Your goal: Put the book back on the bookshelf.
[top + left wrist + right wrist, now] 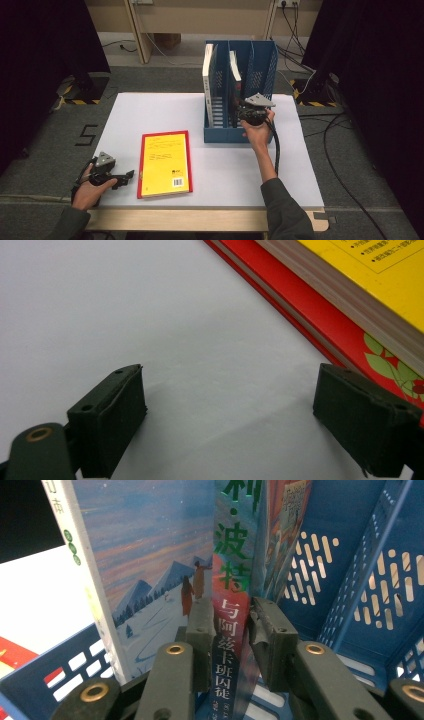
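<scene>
A tall paperback with a red-and-dark spine stands in the blue plastic file rack at the table's far edge, clamped by the right gripper; its lower end is cut off. The left gripper rests wide, holding nothing, beside the yellow-and-red book near the front edge.

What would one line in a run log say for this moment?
right hand-held gripper: shut on book spine in blue file rack | left hand-held gripper: open beside yellow book

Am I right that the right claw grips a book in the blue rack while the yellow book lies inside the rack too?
Not quite: the high view shows the yellow book flat on the table, outside the blue rack. The right claw does grip a book there.
</scene>
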`<action>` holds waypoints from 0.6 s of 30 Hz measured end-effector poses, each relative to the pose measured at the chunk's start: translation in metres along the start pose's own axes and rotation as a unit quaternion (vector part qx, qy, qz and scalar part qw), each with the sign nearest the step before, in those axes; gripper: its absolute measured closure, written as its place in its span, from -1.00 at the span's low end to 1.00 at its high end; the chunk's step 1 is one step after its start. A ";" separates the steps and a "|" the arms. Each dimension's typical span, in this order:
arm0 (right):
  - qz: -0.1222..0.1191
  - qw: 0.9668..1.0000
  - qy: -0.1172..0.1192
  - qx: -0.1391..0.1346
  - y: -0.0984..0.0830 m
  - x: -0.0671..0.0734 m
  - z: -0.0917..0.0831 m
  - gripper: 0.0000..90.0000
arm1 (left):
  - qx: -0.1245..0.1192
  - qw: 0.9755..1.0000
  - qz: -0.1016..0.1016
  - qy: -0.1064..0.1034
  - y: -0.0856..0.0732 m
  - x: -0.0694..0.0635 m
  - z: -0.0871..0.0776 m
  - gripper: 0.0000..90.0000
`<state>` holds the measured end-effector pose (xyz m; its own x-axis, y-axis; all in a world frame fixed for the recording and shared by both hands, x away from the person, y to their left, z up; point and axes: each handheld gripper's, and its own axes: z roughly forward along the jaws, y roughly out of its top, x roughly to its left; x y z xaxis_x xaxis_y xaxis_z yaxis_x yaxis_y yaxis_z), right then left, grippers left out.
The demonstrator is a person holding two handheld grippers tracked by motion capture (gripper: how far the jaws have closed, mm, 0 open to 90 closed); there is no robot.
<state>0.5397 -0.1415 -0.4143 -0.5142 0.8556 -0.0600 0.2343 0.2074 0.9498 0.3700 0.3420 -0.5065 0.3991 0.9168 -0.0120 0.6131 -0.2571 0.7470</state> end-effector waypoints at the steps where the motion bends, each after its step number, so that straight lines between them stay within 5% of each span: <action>1: 0.000 1.000 -0.001 0.000 0.000 0.000 0.001 0.60 | 0.000 1.000 0.000 0.000 0.000 0.000 0.000 -0.73; 18: 0.008 1.000 -0.003 -0.007 0.003 0.005 0.017 0.55 | 0.000 1.000 0.000 0.000 0.000 0.000 0.000 -0.73</action>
<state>0.5519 -0.1289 -0.4165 -0.5050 0.8618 -0.0468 0.2311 0.1873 0.9547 0.3700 0.3420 -0.5065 0.3992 0.9168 -0.0122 0.6131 -0.2571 0.7470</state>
